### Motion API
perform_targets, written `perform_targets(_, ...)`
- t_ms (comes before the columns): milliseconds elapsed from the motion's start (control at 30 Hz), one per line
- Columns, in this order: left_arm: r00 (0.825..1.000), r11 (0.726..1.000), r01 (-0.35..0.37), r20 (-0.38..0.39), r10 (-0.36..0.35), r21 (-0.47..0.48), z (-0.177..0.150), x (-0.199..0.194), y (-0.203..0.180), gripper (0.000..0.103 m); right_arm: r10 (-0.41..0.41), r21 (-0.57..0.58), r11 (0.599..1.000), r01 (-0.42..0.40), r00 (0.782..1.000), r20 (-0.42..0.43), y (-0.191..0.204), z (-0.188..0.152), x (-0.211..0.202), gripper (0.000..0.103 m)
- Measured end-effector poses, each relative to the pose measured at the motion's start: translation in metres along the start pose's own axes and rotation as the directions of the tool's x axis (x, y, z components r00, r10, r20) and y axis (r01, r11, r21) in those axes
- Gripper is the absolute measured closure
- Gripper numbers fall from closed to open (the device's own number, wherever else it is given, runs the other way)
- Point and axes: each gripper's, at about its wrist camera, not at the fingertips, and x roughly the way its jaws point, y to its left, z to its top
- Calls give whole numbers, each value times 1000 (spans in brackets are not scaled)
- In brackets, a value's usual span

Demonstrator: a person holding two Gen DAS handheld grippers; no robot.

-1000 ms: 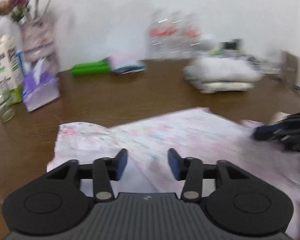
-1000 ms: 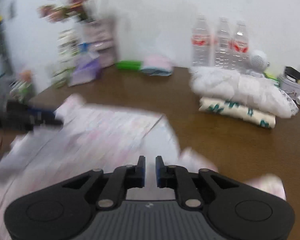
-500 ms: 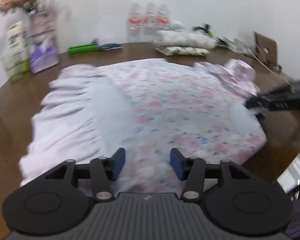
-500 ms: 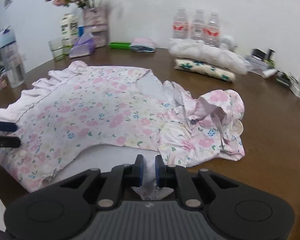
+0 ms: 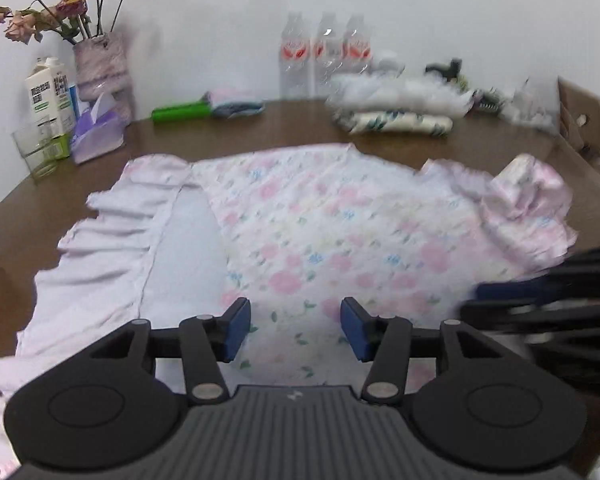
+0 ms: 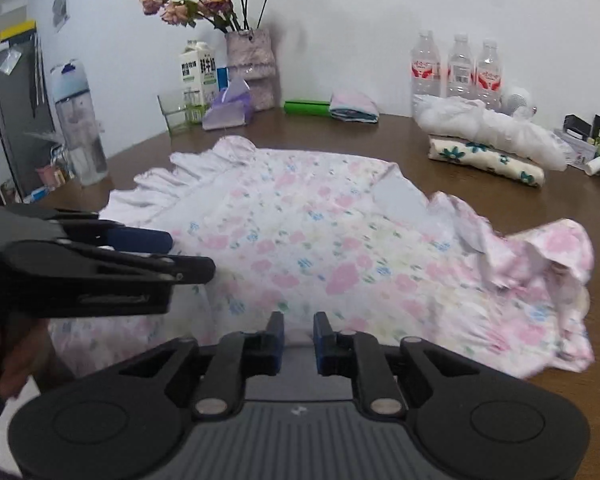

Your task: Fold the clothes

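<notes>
A: What lies at centre frame?

B: A floral dress (image 6: 320, 240) of pink and blue print, spread flat across the brown wooden table (image 6: 480, 188). Its ruffled hem (image 5: 112, 240) fills the left of the left wrist view; a bunched, frilled part (image 6: 548, 264) sits at right of the right wrist view.

A: State of the two claws?

B: The left gripper (image 5: 295, 328) stands spread wide over the near edge of the dress, nothing between its blue pads (image 5: 236, 330). The right gripper (image 6: 298, 338) has its fingers drawn close with a narrow gap. Pale cloth shows in that gap, but whether it is pinched cannot be told.

A: And the surroundings?

B: Along the far table edge, against a white wall (image 6: 360, 8): a vase of dried roses (image 6: 250, 64) at upper centre of the right wrist view, a milk carton (image 6: 198, 76), a clear glass (image 6: 176, 112) and a purple tissue pack (image 6: 228, 110) beside it. Further right come a green object (image 6: 306, 107) touching a small folded cloth (image 6: 354, 107), three water bottles (image 6: 458, 68), and a stack of folded clothes (image 6: 488, 144), white over teal-flowered.

A: What is unclear?

B: The left wrist view is blurred. There the right gripper is a dark smear at right edge (image 5: 548, 300). Small items at far right (image 6: 584, 136) are too small to name. A hand (image 6: 8, 364) shows only partly at lower left, behind the left gripper.
</notes>
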Motion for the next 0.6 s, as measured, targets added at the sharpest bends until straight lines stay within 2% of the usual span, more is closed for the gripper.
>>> perform_targets(100, 1000, 1000, 2, 17, -1, -25, -5, -1, 6, 43, -94, 93, 992, 84, 989, 112, -27, 2, -27, 85)
perform_targets(200, 1000, 999, 1, 9, 0, -35, -3, 2, 7, 41, -162, 148, 978, 147, 982, 99, -39, -1, -28, 76)
perform_targets(233, 1000, 1000, -3, 11, 3, -31, -5, 0, 7, 39, -185, 166, 972, 168, 978, 93, -44, -2, -29, 76)
perform_targets(267, 1000, 1000, -6, 12, 6, -30, -7, -3, 7, 38, -207, 184, 965, 189, 974, 88, -48, -3, -29, 81)
perform_targets(300, 1000, 999, -8, 13, 9, -32, -9, -6, 6, 37, -229, 202, 957, 209, 970, 81, -52, -4, -29, 98)
perform_targets(333, 1000, 999, -10, 13, 11, -35, -9, -6, 7, 35, -251, 219, 948, 230, 965, 75, -56, -6, -30, 103)
perform_targets(533, 1000, 999, -22, 17, 23, -35, -10, -6, 6, 33, -365, 316, 889, 331, 930, 52, -76, -14, -41, 103)
perform_targets(600, 1000, 999, -24, 19, 25, -33, -10, -6, 5, 33, -386, 343, 876, 340, 920, 74, -75, -18, -56, 96)
